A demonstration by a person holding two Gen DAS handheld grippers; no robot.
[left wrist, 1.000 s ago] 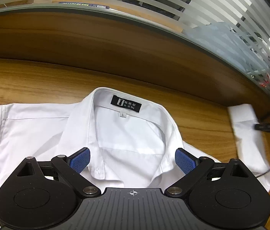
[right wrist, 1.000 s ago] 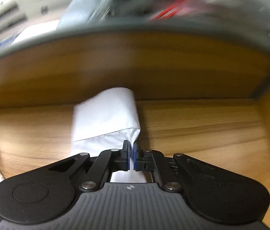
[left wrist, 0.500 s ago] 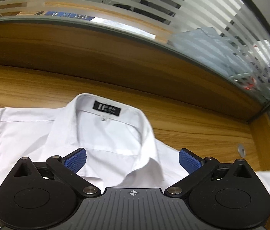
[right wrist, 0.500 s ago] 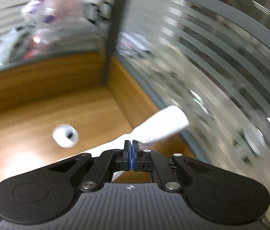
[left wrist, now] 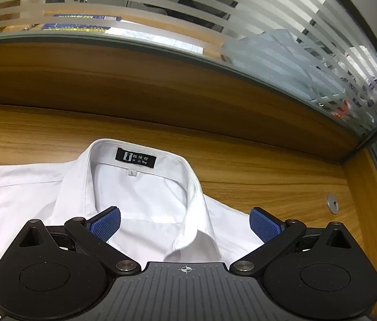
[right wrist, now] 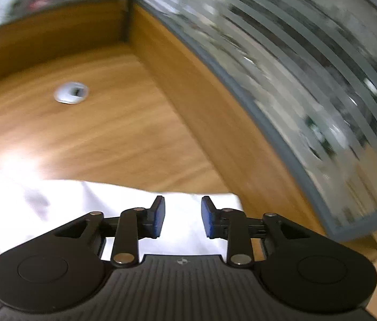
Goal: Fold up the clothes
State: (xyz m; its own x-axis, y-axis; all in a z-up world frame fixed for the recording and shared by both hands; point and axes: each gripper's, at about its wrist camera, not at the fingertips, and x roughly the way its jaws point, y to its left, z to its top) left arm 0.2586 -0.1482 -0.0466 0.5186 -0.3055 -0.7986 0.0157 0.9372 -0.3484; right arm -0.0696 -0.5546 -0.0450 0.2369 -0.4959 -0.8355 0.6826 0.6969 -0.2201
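Right tool [right wrist: 183,216] opening to release the sleeve [right wrist: 183,230] it carried over the white shirt [left wrist: 140,200]; left tool [left wrist: 185,226] hovers spread, empty, one fold made

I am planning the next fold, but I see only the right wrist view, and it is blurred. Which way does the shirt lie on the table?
Observer: In the left wrist view the white shirt lies flat on the wooden table, with its collar toward the glass partition and its black label showing.
Operator: Does the left gripper hold anything?
Observer: No. The left gripper hovers over the collar, jaws wide open, with nothing between the pads.
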